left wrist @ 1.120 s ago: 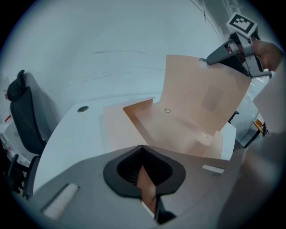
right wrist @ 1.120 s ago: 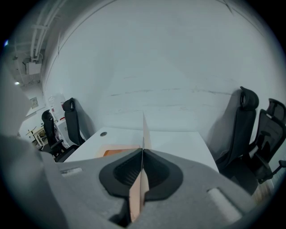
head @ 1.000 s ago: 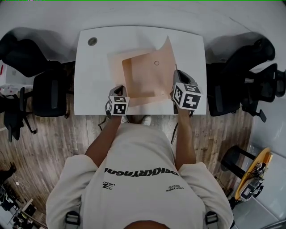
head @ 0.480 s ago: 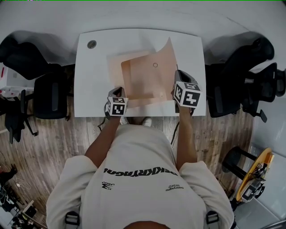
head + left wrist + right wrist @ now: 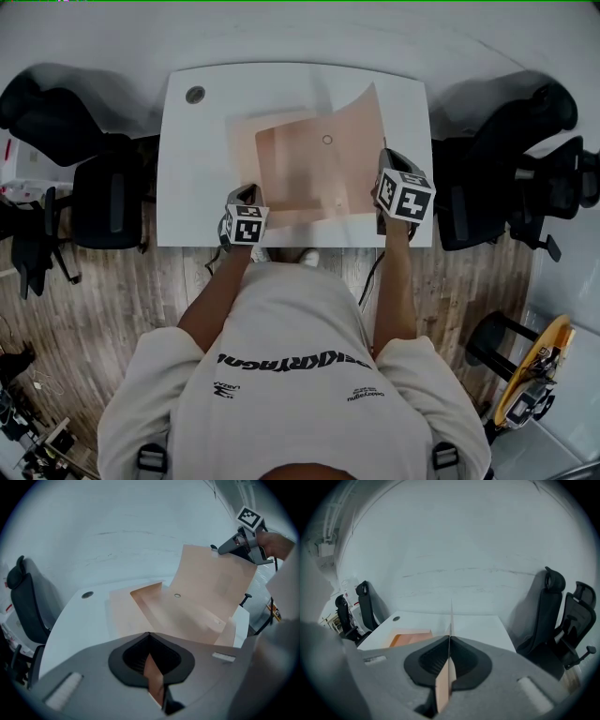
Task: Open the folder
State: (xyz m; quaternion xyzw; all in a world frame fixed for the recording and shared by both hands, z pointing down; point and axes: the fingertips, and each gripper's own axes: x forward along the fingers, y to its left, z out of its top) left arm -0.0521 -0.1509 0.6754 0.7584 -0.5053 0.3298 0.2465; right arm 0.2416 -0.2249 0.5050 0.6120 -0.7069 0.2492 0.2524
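The shirt (image 5: 291, 328) bears bold dark lettering, upside down here, apparently "DEKKRYAGN"; the smaller print is illegible. The left cube (image 5: 248, 225) and right cube (image 5: 406, 199) carry black-and-white square markers.

right gripper (image 5: 387, 161): moved right
cover (image 5: 354, 131): flap swung right with it, top corner now closer to right edge of table (image 5: 187, 178)
folder (image 5: 291, 173): open wider, more inside face showing
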